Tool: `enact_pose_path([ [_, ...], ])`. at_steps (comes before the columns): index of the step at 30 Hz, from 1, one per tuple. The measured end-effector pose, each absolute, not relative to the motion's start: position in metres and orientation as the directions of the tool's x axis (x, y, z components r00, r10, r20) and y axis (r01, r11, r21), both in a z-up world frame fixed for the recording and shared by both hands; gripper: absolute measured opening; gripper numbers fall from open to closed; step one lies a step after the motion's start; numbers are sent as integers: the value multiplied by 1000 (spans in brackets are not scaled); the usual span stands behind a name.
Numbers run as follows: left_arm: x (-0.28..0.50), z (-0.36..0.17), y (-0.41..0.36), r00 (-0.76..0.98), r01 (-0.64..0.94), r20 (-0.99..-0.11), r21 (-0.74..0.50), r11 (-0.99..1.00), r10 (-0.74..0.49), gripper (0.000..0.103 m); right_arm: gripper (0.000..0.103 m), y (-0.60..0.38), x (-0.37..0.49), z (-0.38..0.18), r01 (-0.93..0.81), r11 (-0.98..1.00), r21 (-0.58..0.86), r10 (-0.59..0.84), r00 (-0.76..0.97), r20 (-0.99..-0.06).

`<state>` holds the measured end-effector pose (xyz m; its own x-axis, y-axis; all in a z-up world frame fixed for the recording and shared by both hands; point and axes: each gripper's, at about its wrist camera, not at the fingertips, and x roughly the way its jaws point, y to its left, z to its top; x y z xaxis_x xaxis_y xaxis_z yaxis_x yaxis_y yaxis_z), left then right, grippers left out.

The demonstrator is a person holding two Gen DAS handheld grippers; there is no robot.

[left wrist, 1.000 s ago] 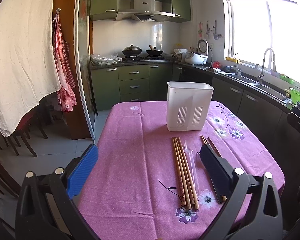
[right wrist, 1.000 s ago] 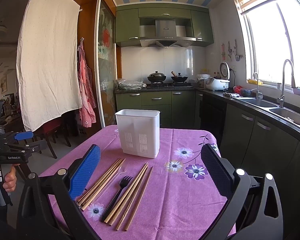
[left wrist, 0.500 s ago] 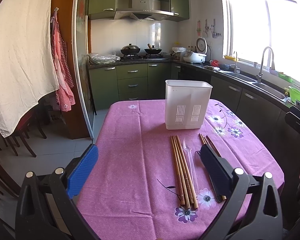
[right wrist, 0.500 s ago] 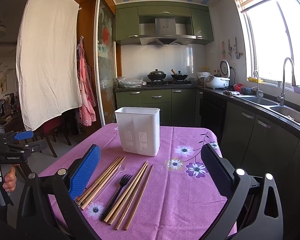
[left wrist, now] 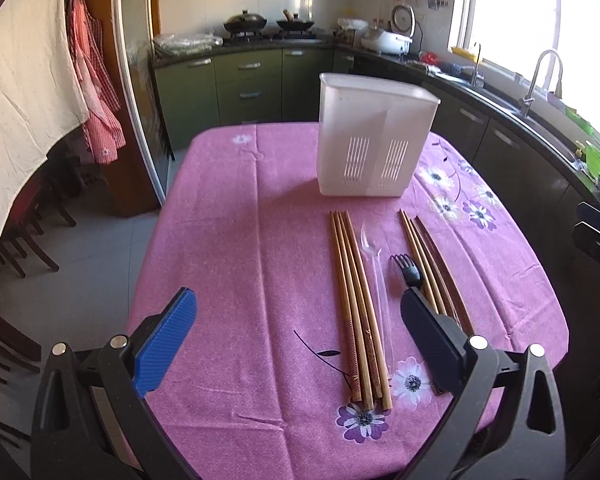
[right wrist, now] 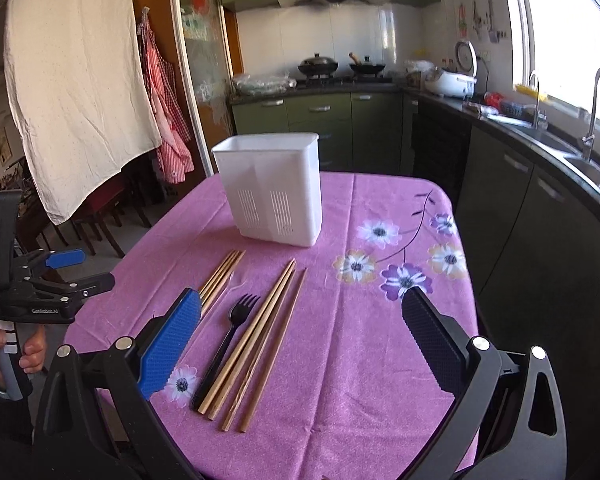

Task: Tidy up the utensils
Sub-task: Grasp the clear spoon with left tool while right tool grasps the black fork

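The white slotted utensil holder (left wrist: 376, 140) stands upright on the pink floral tablecloth (left wrist: 240, 240) and serves as the landmark; no utensil shows above its rim. In front of it lie, left to right in the left wrist view, a bundle of bamboo chopsticks (left wrist: 356, 300), a clear plastic spoon (left wrist: 374, 264), a black plastic fork (left wrist: 407, 272) and a second bundle of darker chopsticks (left wrist: 430, 264), all pointing toward the holder. The left gripper (left wrist: 296, 340) hovers above the near end of the table, fingers spread wide and empty. The right gripper (right wrist: 300, 340) hovers likewise over the fork and darker chopsticks, fingers spread and holding nothing.

Likely hazards:
- The chopsticks lie touching side by side, so closing on one may drag or roll its neighbours, possibly toward the table edge.
- The clear spoon is faint against the cloth and lies just beside the bamboo bundle; a grasp may miss it or take a chopstick with it.
- A thin, flat utensil may slip or pivot between the pads.
- The holder looks light; a utensil lowered at a slant against its rim could tip or shove it.
- Wide fingers may snag the cloth.
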<state>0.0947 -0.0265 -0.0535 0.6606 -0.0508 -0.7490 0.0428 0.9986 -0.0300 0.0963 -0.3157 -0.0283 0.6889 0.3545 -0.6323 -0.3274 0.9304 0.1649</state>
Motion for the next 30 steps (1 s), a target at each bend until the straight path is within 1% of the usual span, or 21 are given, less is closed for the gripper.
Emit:
enact_pose_path([
  [2, 110, -63, -35, 599, 70, -796, -60, 996, -90, 97, 99, -316, 116, -39, -304, 930, 205, 355, 607, -711],
  [3, 117, -67, -40, 570, 92, -814, -72, 993, -112, 97, 99, -315, 124, -43, -308, 925, 223, 367, 576, -730],
  [6, 139, -76, -62, 491, 150, -859, -82, 985, -147, 97, 99, -310, 142, -52, -315, 923, 223, 366, 533, -763],
  [9, 158, -81, -84, 449, 196, -883, -56, 979, -140, 96, 99, -306, 155, -56, -317, 926, 202, 347, 512, -786],
  [11, 172, -85, -95, 425, 208, -897, -32, 978, -119, 87, 98, -305, 162, -58, -318, 927, 201, 342, 494, -799],
  [12, 179, -88, -99, 405, 209, -907, -27, 978, -111, 74, 96, -305, 165, -59, -318, 927, 200, 340, 486, -805],
  [13, 185, -92, -102, 381, 212, -918, -33, 977, -114, 65, 95, -305, 168, -60, -316, 927, 201, 339, 477, -811],
  [14, 192, -96, -104, 352, 214, -928, -47, 976, -122, 63, 93, -305, 170, -62, -314, 926, 208, 342, 470, -814],
  [15, 198, -102, -105, 323, 207, -938, -59, 977, -125, 55, 89, -305, 172, -64, -314, 925, 213, 345, 464, -816],
  [16, 202, -107, -106, 304, 199, -945, -63, 978, -123, 44, 87, -305, 173, -65, -314, 925, 216, 347, 460, -818],
  [19, 212, -120, -111, 262, 185, -960, -50, 981, -99, 28, 80, -303, 174, -70, -319, 923, 218, 349, 449, -822],
  [21, 218, -126, -112, 244, 179, -965, -50, 983, -94, 23, 75, -300, 174, -74, -326, 922, 210, 345, 441, -828],
  [25, 226, -134, -115, 238, 169, -969, -24, 985, -64, 22, 68, -297, 175, -77, -335, 921, 199, 339, 438, -832],
  [30, 231, -136, -122, 231, 182, -971, -25, 983, -68, 22, 68, -294, 174, -78, -341, 920, 194, 338, 438, -833],
])
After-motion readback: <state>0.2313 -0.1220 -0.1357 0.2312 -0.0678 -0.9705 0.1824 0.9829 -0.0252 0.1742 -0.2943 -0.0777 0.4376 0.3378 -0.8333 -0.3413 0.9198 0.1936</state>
